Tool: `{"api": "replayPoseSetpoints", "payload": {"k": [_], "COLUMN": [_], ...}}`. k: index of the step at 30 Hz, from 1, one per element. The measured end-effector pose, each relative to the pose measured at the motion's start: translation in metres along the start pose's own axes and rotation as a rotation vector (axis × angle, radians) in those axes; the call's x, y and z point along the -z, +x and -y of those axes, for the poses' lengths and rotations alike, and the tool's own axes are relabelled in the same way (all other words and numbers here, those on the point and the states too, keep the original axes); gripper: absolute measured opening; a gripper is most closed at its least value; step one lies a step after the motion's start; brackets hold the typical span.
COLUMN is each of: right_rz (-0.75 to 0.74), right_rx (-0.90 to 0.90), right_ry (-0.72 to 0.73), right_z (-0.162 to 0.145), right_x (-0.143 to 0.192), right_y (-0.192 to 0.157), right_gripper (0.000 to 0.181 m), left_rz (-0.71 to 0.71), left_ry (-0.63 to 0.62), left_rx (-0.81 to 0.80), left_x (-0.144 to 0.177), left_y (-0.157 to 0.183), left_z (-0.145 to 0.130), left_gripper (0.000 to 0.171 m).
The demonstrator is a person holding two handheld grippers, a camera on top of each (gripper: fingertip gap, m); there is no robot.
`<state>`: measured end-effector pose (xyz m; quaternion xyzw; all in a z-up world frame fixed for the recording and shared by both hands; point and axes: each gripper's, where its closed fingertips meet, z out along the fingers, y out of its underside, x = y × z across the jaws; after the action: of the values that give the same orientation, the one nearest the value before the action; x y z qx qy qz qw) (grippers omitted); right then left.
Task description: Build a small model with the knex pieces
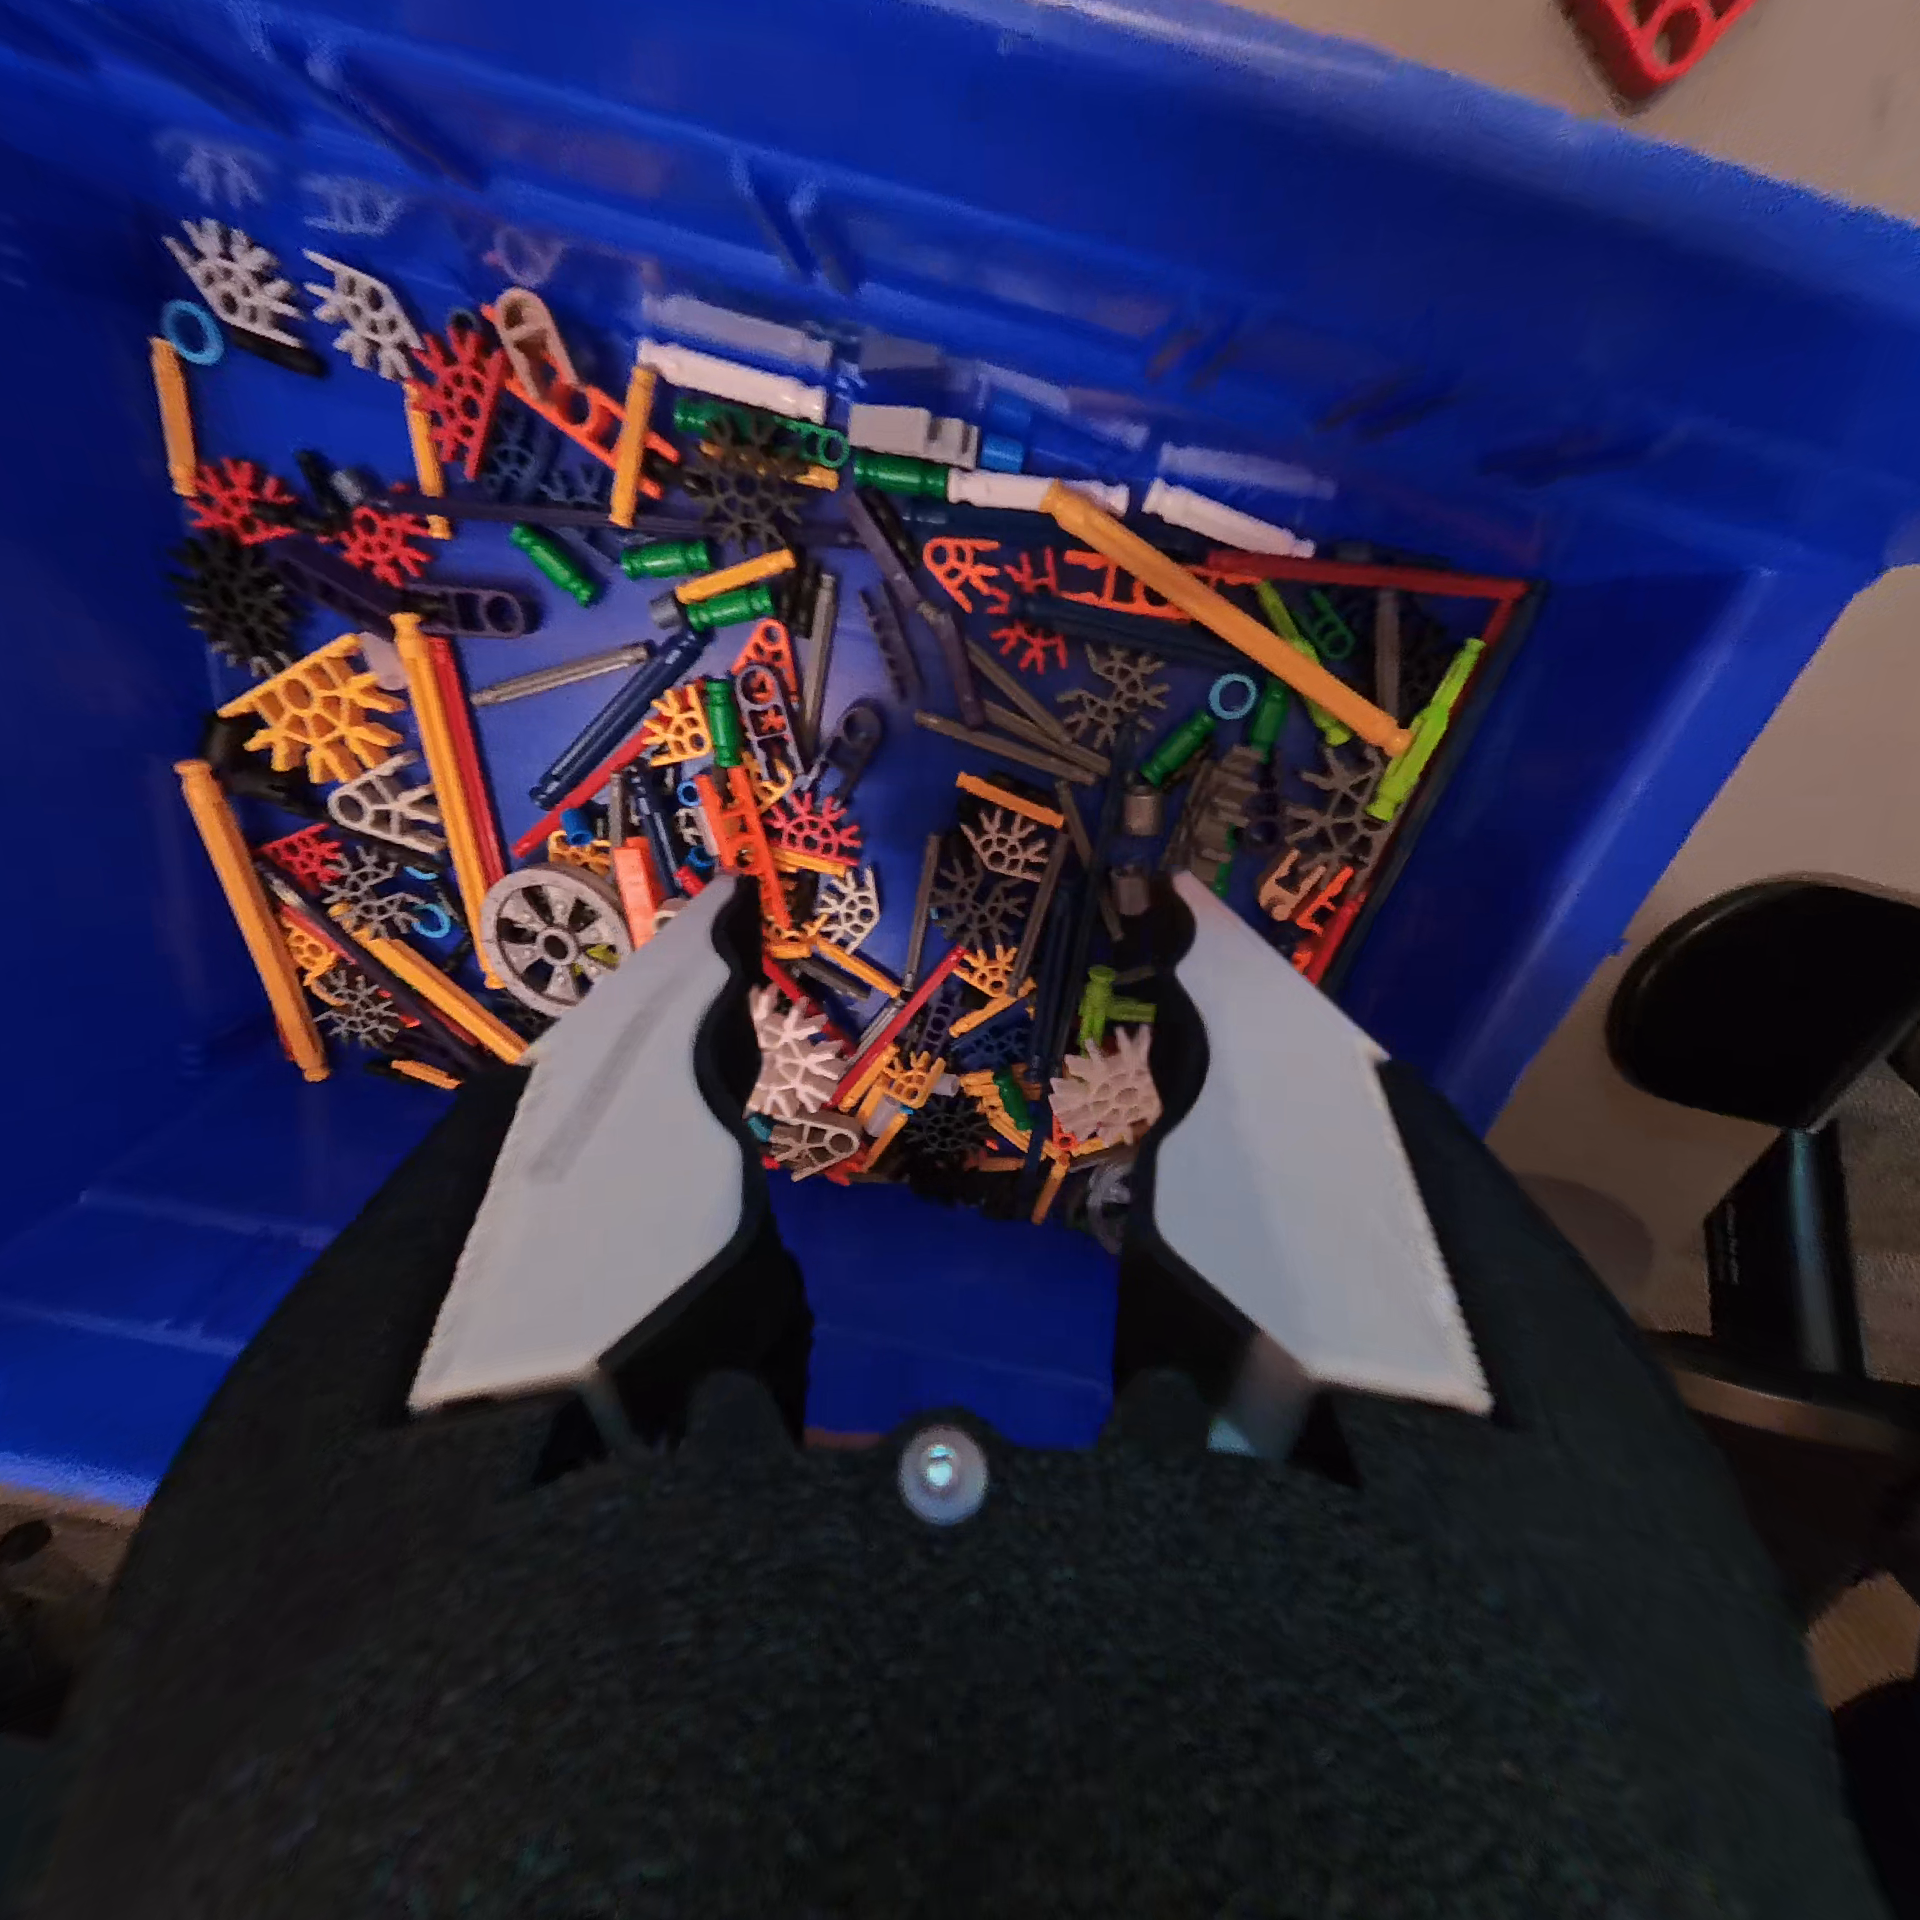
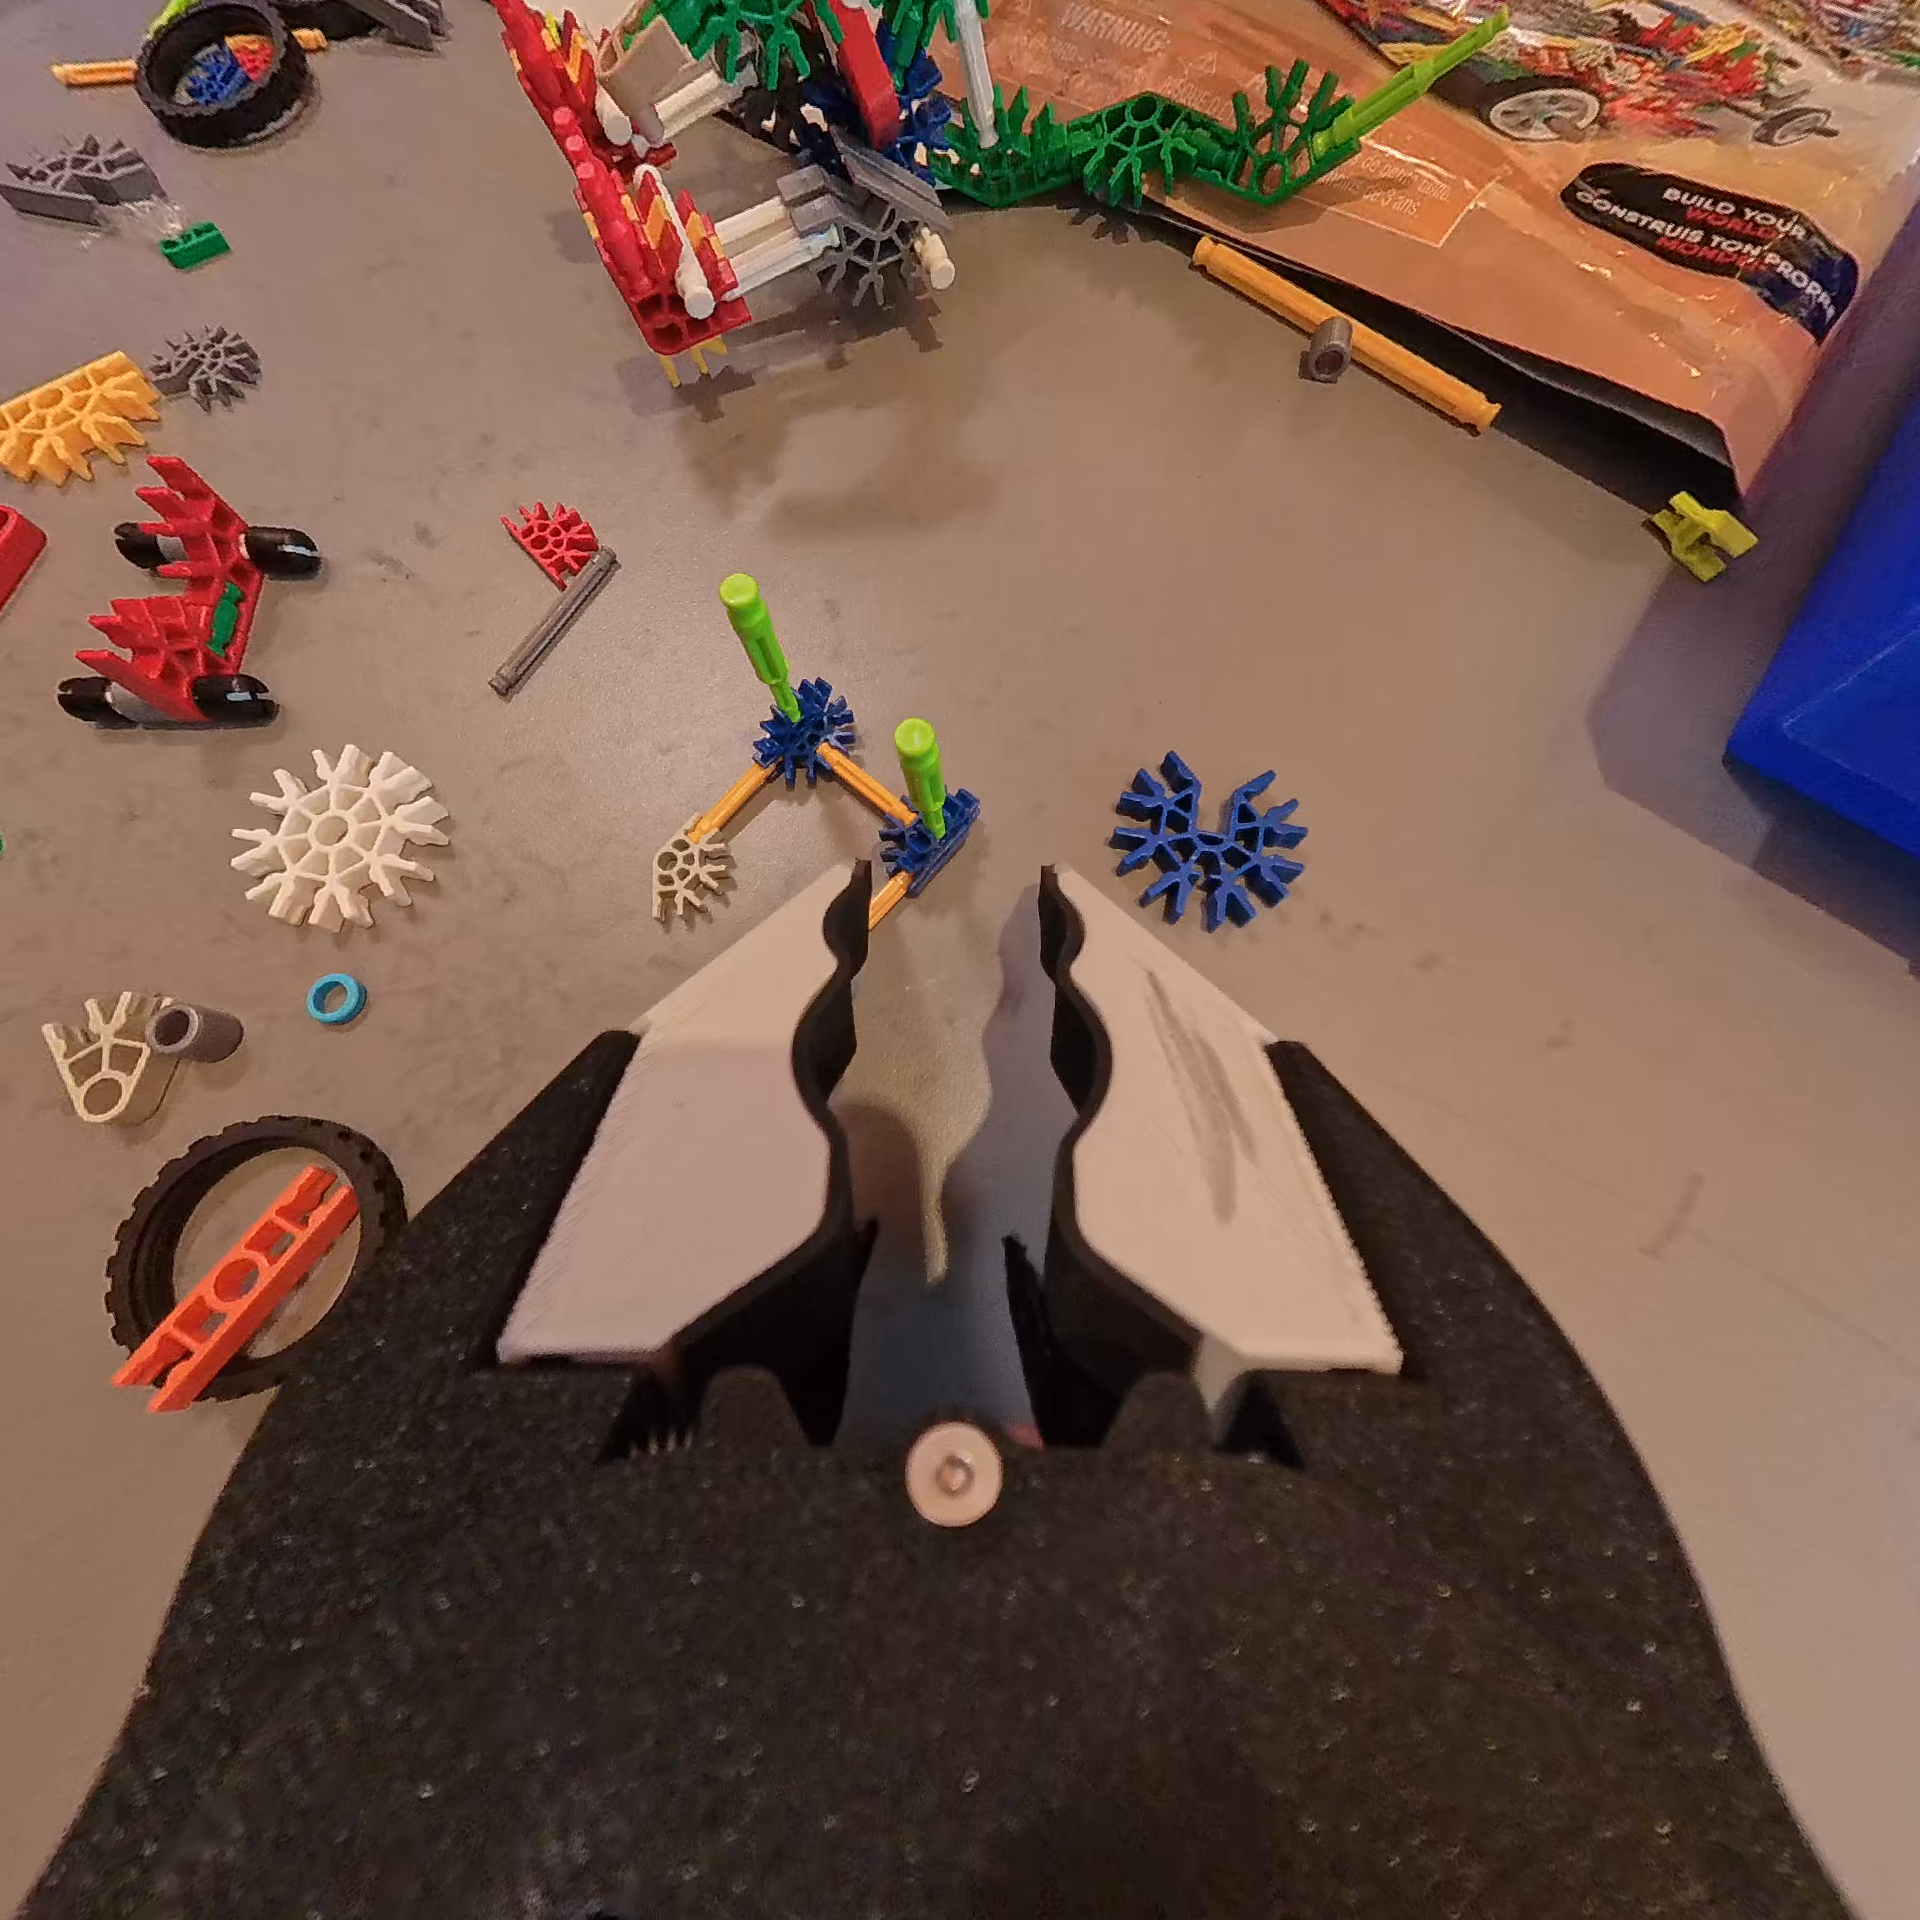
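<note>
My left gripper (image 1: 951, 904) is open and empty, held over a blue plastic bin (image 1: 1039, 260) full of loose construction-toy rods and connectors (image 1: 790, 748). A grey spoked wheel (image 1: 554, 940) lies just left of its left finger. My right gripper (image 2: 951, 883) is open and empty above a grey table (image 2: 1143, 623). Just beyond its left fingertip stands a small assembly (image 2: 821, 800) of blue connectors, orange rods, a tan connector and two upright lime-green rods. A pair of joined blue connectors (image 2: 1210, 842) lies just right of the right fingertip.
On the table: a white snowflake connector (image 2: 338, 836), red assemblies (image 2: 182, 613), a black tyre with an orange piece (image 2: 255, 1257), a larger red, green and white build (image 2: 790, 156), an orange rod (image 2: 1345, 332) beside a printed bag (image 2: 1507, 208), the bin's corner (image 2: 1839, 675). A black stand (image 1: 1787, 1091) is beside the bin. About 50 cm separates my left fingertips from my right. My left tips are roughly 7 cm from the grey spoked wheel (image 1: 554, 940).
</note>
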<state>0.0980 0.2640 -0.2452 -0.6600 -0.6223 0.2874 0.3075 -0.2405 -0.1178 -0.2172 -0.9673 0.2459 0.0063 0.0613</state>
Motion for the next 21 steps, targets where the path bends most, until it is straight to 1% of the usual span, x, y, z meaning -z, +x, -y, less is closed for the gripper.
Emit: {"api": "replayPoseSetpoints", "payload": {"k": [5, 12, 14, 15, 18, 21], "right_rz": [0.000, 0.002, 0.001, 0.001, 0.002, 0.003], "right_rx": [0.001, 0.000, 0.000, 0.001, 0.002, -0.001], "right_ry": [0.000, -0.003, -0.003, -0.003, -0.006, -0.008], "right_z": [0.000, 0.000, 0.000, 0.000, -0.001, -0.001], "right_x": [0.000, 0.000, 0.000, 0.000, -0.001, -0.001], "right_y": [0.000, 0.000, 0.000, 0.000, -0.001, -0.001], "right_gripper": [0.032, 0.032, 0.032, 0.032, 0.032, 0.032], "left_rz": [-0.020, -0.017, -0.009, -0.019, 0.006, 0.066], "left_ry": [-0.068, -0.123, -0.136, -0.136, -0.132, -0.116], "left_rx": [-0.018, -0.037, -0.039, -0.037, -0.043, -0.042], "left_x": [-0.012, -0.027, -0.031, -0.032, -0.032, -0.032], "left_y": [0.006, 0.008, 0.006, 0.007, 0.001, -0.013], "left_z": [-0.010, -0.015, -0.017, -0.017, -0.016, -0.013], "left_gripper": [0.084, 0.082, 0.077, 0.077, 0.060, 0.041]}}
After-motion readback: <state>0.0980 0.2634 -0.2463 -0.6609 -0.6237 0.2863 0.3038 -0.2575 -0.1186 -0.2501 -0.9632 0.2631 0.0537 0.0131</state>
